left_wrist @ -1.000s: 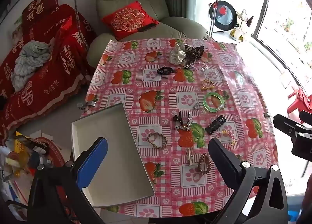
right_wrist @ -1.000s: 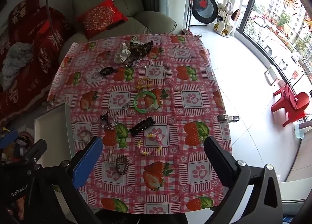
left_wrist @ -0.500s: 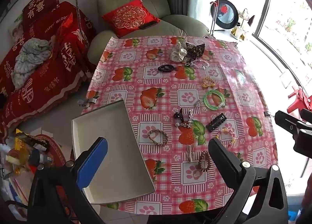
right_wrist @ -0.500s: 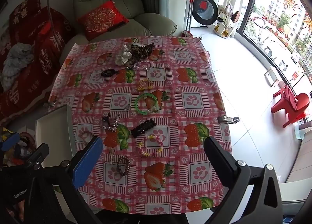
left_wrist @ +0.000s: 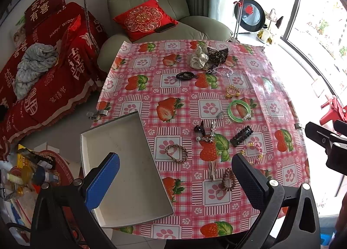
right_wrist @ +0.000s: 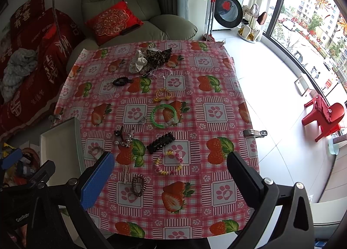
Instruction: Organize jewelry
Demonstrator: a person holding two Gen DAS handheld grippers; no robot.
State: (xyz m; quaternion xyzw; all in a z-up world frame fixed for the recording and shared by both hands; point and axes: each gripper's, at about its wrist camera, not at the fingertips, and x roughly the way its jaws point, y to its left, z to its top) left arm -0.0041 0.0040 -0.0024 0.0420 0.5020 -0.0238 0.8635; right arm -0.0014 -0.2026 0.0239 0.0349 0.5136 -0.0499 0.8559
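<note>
While both grippers, left (left_wrist: 174, 180) and right (right_wrist: 170, 178), hang spread and empty, sorting looks unstarted (tray (left_wrist: 102, 138) bare); next, pinch the coil hair tie (right_wrist: 138, 185) at lower centre.

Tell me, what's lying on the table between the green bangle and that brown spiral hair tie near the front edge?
In the right wrist view, between the green bangle and the brown spiral hair tie lie a black hair clip and a pastel beaded bracelet.

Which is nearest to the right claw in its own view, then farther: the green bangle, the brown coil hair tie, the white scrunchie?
From the right claw:
1. Brown coil hair tie, near edge, left of centre.
2. Green bangle, mid-table.
3. White scrunchie, far end.
</note>
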